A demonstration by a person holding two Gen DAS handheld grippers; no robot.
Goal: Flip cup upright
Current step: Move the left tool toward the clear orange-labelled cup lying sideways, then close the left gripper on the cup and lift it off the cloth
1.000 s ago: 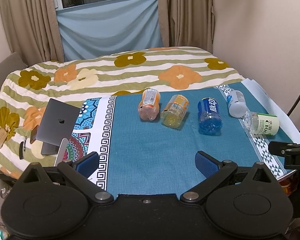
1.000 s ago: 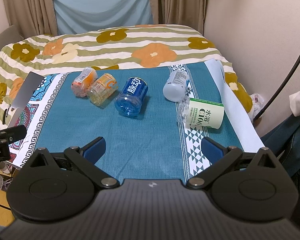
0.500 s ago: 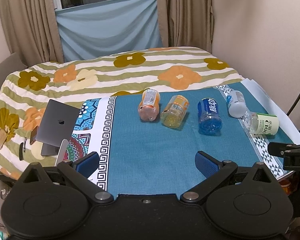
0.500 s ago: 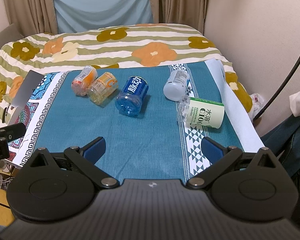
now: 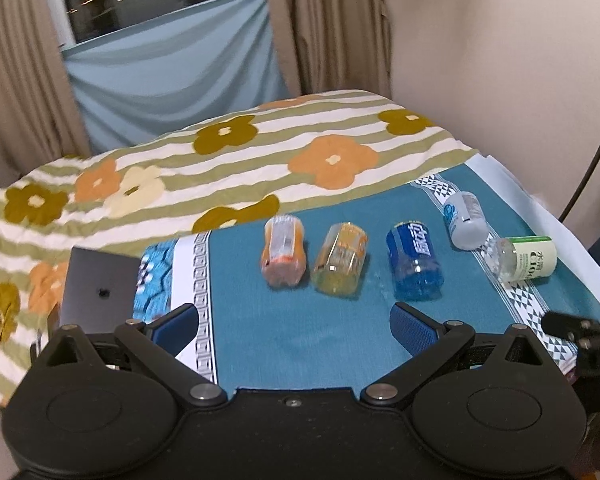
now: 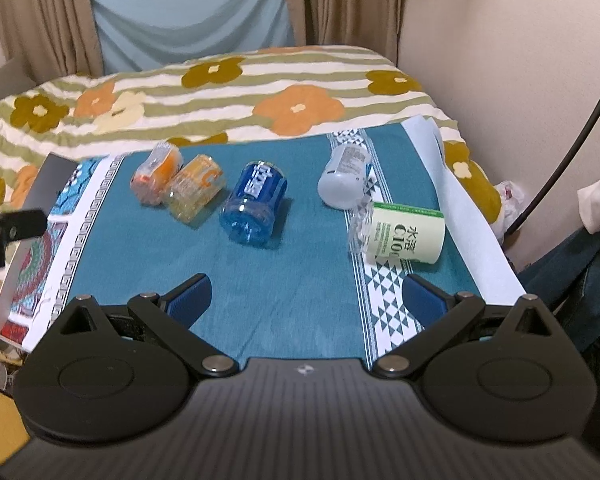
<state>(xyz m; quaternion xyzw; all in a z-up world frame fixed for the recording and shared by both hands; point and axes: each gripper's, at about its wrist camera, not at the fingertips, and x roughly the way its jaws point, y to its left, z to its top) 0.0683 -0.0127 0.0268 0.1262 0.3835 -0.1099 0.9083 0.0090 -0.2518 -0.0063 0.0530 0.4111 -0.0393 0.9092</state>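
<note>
Several cut-bottle cups lie on their sides in a row on the teal cloth point(image 5: 300, 332): an orange one point(image 5: 282, 256), a yellow-orange one point(image 5: 340, 264), a blue one point(image 5: 414, 266), a white one point(image 5: 464, 220) and a green-labelled one point(image 5: 522, 258). In the right wrist view they are the orange point(image 6: 156, 174), yellow-orange point(image 6: 196, 188), blue point(image 6: 254, 208), white point(image 6: 344, 180) and green-labelled point(image 6: 404, 236) cups. My left gripper point(image 5: 294, 326) is open and empty, short of the orange and yellow cups. My right gripper point(image 6: 306, 294) is open and empty, short of the blue and green-labelled cups.
A grey laptop point(image 5: 98, 288) lies at the left on the flowered bedspread point(image 5: 220, 168). A wall point(image 5: 500, 60) and a black cable point(image 6: 572, 140) stand to the right. Curtains point(image 5: 320, 20) hang behind the bed. A white sheet edge point(image 6: 460, 192) borders the cloth on the right.
Both grippers have moved forward toward the row of cups, which now look larger. Both stay open. The cups have not moved.
</note>
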